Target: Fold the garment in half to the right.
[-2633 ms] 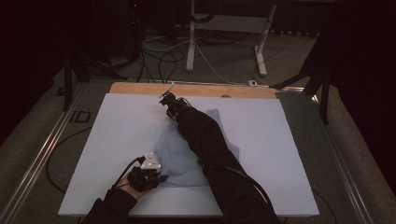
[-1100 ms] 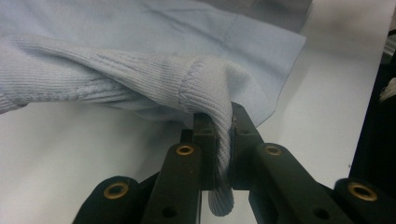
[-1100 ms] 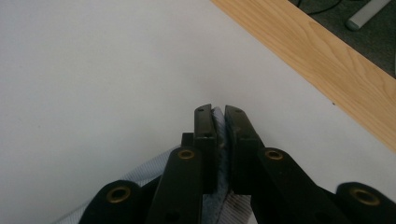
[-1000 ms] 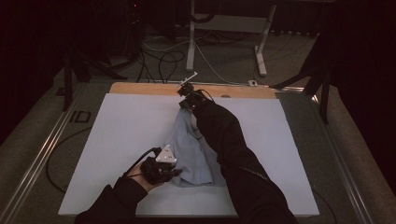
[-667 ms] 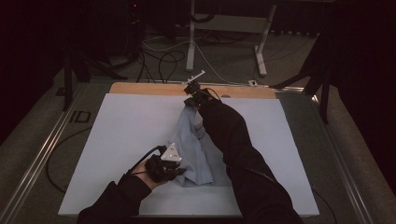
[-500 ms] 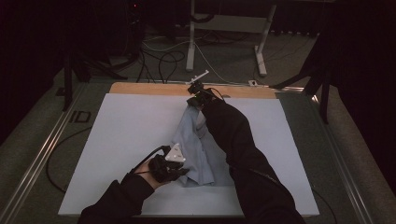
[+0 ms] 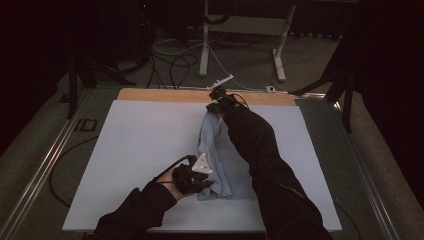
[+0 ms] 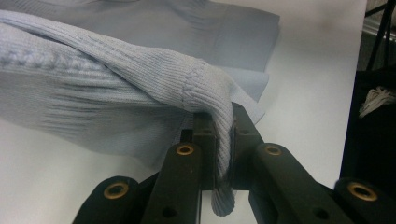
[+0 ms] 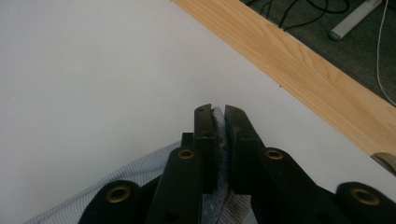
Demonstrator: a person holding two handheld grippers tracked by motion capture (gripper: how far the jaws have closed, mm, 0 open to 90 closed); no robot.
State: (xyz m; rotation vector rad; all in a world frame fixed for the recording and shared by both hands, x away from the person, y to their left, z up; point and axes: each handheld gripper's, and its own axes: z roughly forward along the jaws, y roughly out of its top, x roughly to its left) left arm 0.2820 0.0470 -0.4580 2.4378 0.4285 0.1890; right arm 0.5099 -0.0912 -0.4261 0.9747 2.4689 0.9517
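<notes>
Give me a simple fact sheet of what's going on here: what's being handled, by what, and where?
item: light blue knitted garment, partly folded
surface: white board on the table, wooden strip at its far edge
left gripper: shut on the garment's ribbed edge, near end
right gripper: shut on the garment's fabric, far end near the wooden strip
activity: a person seems to be folding the garment

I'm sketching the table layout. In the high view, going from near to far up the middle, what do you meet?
left gripper → light blue knit garment → right gripper → bare wooden strip of the table → cables on the floor
</notes>
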